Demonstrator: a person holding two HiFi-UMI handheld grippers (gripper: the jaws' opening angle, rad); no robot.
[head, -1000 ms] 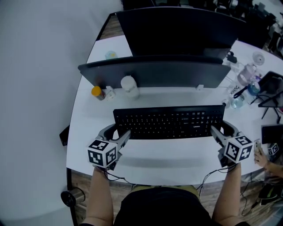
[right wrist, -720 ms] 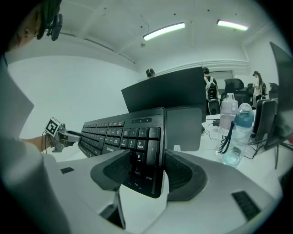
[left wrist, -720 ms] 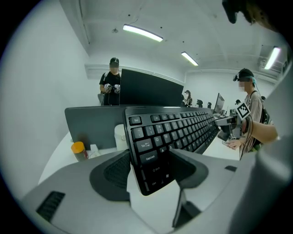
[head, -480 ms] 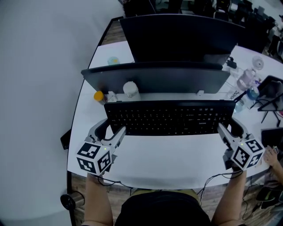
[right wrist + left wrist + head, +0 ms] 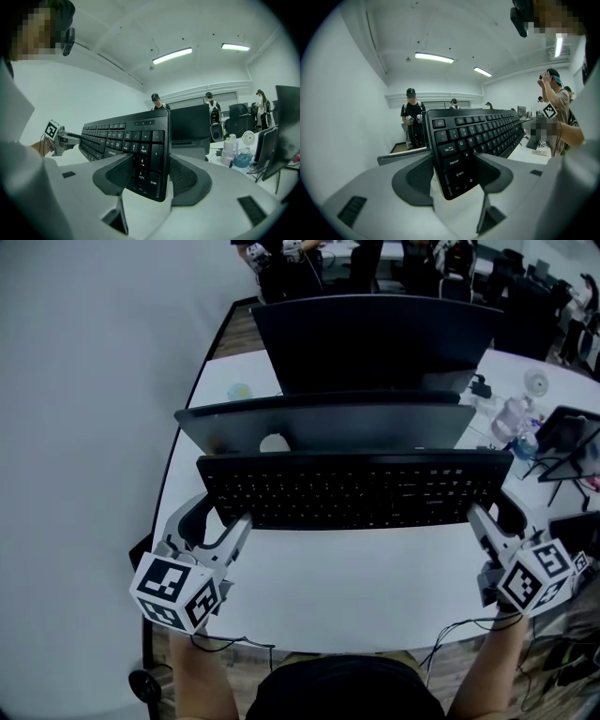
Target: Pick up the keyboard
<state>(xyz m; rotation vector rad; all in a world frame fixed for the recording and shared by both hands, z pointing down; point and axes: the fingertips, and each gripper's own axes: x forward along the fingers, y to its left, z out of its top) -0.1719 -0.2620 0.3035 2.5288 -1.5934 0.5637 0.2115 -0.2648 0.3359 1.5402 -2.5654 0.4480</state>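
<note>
- Head view shows the keyboard (image 5: 356,488) stretched across the centre of the frame. It looks lifted clear of the white desk (image 5: 375,592), with the dark monitor (image 5: 375,338) beyond it at 12 o'clock.
- At 8 o'clock the left gripper (image 5: 225,514) is clamped on the keyboard's left end. One pad is on the key face by Caps Lock and Shift, and the other is on the underside.
- At 4 o'clock the right gripper (image 5: 494,514) bites the opposite end the same way, over the number pad beside Enter.
- A clamp at each short end probably shares the load. It should also keep such a long, thin board from sagging or twisting, as it might under one grip.
- Coming in from the ends leaves the front edge free and keeps both hands well apart.
- The keyboard is a full-size, flat, matte black board. It has low keys with white legends and a small white brand mark near the right-hand keys. I cannot tell whether it has a cable.
</note>
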